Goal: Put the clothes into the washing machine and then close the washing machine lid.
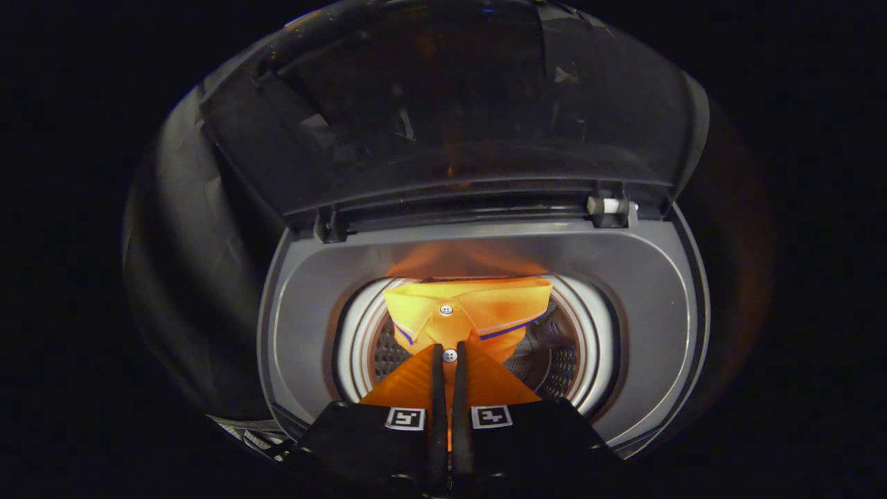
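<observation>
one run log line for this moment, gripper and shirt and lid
gripper: shut on orange polo shirt | shirt: hanging over drum opening, not released | washing machine lid: raised open

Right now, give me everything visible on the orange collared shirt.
The orange collared shirt looks like soft woven or knit fabric, with a folded collar edged by thin blue-and-white stripes and two small white buttons down the placket. It hangs over the round mouth of the grey top-loading washing machine, above the perforated metal drum, collar facing the camera. The gripper is shut on it, fingers pinching the cloth at the lower button. The dark machine lid stands open behind.
</observation>
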`<state>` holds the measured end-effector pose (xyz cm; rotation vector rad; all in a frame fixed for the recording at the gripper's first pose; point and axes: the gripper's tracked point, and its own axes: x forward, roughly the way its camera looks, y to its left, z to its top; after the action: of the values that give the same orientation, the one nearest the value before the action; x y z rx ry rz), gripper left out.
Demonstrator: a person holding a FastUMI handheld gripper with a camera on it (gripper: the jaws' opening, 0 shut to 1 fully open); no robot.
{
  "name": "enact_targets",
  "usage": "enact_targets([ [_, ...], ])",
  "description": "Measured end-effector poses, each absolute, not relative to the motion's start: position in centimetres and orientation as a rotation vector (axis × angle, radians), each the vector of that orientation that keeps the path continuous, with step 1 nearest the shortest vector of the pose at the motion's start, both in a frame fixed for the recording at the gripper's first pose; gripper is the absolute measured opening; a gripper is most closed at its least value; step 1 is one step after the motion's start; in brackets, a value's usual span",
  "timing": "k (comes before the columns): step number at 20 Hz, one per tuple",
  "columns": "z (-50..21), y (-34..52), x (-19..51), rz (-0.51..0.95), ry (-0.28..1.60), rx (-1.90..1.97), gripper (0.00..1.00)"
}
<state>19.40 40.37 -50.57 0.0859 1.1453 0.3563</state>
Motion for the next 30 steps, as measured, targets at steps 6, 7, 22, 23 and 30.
enact_targets([
  [6, -52.8, 40.3, 19.2, 0.335, 1.186, 0.042, 0.11],
  [7, -53.0, 40.3, 19.3, 0.332, 1.183, 0.030, 0.11],
  [22, -51.9, 38.7, 18.8, 0.270, 1.120, -0.034, 0.99],
  [23, -51.5, 38.6, 18.6, 0.270, 1.114, -0.033, 0.99],
  [30, -46.2, 37.6, 18.1, 0.256, 1.032, -0.006, 0.99],
])
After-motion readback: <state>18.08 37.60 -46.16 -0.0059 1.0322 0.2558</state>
